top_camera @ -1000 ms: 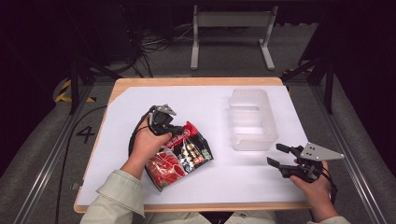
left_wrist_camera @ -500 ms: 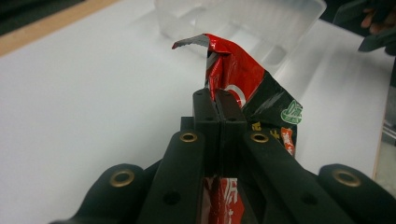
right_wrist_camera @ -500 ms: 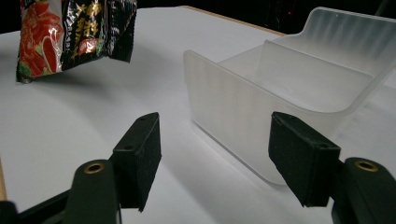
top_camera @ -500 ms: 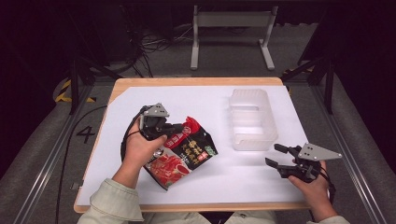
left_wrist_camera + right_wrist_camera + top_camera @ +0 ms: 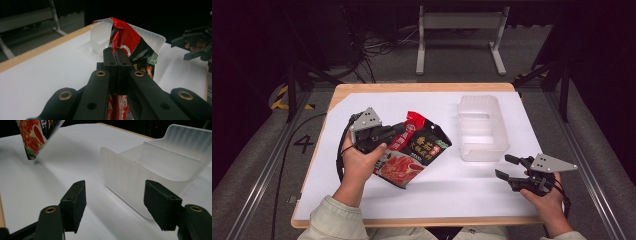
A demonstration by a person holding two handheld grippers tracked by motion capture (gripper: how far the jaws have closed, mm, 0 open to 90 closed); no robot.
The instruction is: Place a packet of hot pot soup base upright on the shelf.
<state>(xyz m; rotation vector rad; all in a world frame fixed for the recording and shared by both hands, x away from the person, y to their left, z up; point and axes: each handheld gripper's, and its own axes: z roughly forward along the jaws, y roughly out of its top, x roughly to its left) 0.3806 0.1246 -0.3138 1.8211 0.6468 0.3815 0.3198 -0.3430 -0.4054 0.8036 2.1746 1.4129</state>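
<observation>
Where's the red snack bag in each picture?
High view: bag left of centre, pinched by the left hand-held gripper.
Left gripper view: bag in the middle, sticking up between the shut jaws.
Right gripper view: bag hanging in the top left corner.
Shared landmark: the clear bin.

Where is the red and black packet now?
In the high view, the packet hangs left of centre, clamped in the left gripper, lifted off the table, left of the clear bin.

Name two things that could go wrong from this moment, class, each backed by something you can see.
1. The left gripper pinches the red sauce packet only by its edge, so the hanging packet might slip or swing.
2. The clear plastic bin stands unheld; the open right gripper is apart from it, so a bump might shift it.
</observation>
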